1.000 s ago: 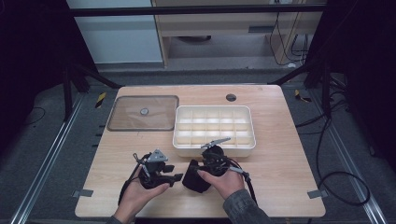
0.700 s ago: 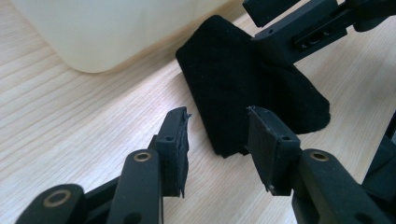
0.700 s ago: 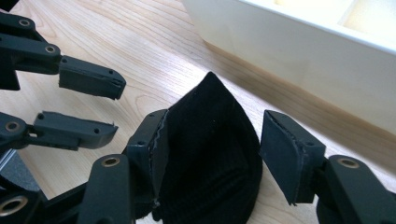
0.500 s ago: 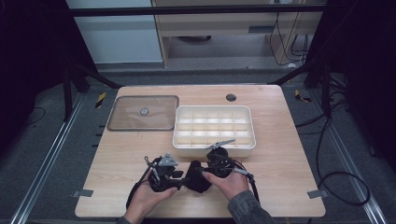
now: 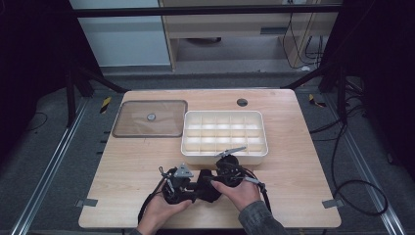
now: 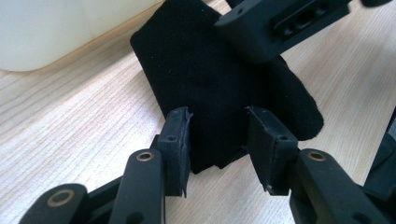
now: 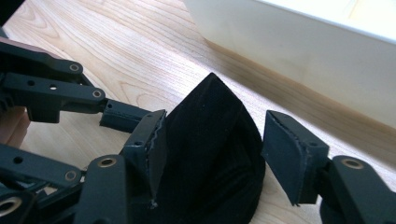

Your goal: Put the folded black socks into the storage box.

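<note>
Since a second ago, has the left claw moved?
Yes. The left claw has shifted rightward toward the black cloth, judged against the white tray; its jaws have just been closing around the cloth's edge.

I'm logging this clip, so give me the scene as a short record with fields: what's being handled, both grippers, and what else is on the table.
handled item: black cloth, on the wooden table
left gripper: jaws astride the cloth's near end, just been closing, not pressing
right gripper: one pad against the cloth, the other apart
behind the cloth: white compartment tray
beside the tray: clear lid, flat on the table
</note>
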A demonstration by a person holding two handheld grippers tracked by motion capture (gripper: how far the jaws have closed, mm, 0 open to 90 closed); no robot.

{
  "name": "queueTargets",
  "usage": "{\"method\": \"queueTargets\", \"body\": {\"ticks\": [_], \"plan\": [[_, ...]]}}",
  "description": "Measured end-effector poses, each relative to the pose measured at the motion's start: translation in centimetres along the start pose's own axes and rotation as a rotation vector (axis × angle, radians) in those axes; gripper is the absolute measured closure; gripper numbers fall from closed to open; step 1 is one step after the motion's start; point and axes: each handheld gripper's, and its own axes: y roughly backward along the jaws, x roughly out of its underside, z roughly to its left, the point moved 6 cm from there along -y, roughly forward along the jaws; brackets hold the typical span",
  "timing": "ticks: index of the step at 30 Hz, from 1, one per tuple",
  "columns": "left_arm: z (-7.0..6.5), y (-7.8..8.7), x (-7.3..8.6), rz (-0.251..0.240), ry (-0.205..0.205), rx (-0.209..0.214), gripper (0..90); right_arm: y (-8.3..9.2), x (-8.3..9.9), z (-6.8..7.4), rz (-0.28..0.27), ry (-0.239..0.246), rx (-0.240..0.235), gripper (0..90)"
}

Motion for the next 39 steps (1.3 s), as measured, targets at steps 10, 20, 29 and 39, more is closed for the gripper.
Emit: {"method": "queueTargets", "body": {"ticks": [10,20,29,39], "plan": [[-0.4,-0.6,0.4,0.004,-0.002,0.01,57.7,-1.4,1.0,-0.4,0.043,-0.012,0.021,36.6],[-0.5,-0.9,0.5,0.006,-0.007,-0.001,56.9,-2.0,2.2,-0.3,0.061,-0.024,-0.015,49.2],[-0.5,-0.9,0.6,0.007,-0.007,-0.006,55.7,-1.8,2.3,-0.3,0.044,-0.012,-0.052,67.4],[0.2,0.9,0.4,-0.016,0.005,-0.027,51.3,-1.3,2.2,-0.3,0.048,0.025,-0.057,71.6]]}}
